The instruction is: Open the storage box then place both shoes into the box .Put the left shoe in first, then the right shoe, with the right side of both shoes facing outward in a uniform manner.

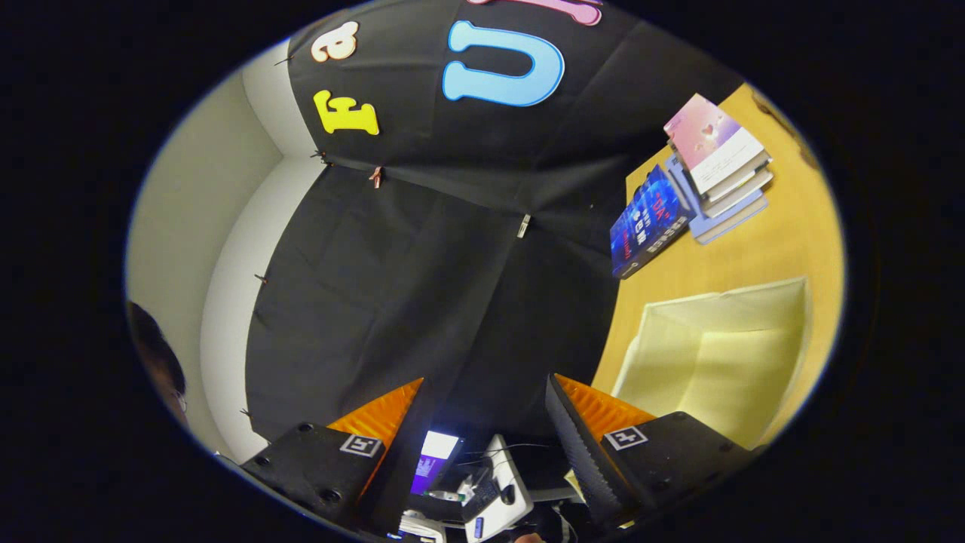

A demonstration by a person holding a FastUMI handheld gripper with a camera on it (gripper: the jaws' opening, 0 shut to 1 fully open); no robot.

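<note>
Tool (486, 392) fingers apart, holding nothing, boxy cream fabric storage box (716, 354) beyond

No words or numbers can be read for certain. The blue book (648, 222), lying at about two o'clock from the gripper (486, 381), carries red and white lettering on its cover (too small and blurred to make out). A black-and-white square marker (360, 445) sits on the left finger's block at seven o'clock, and a second marker (626, 437) on the right one at five o'clock. The fingers stand apart, gripping nothing.
</note>
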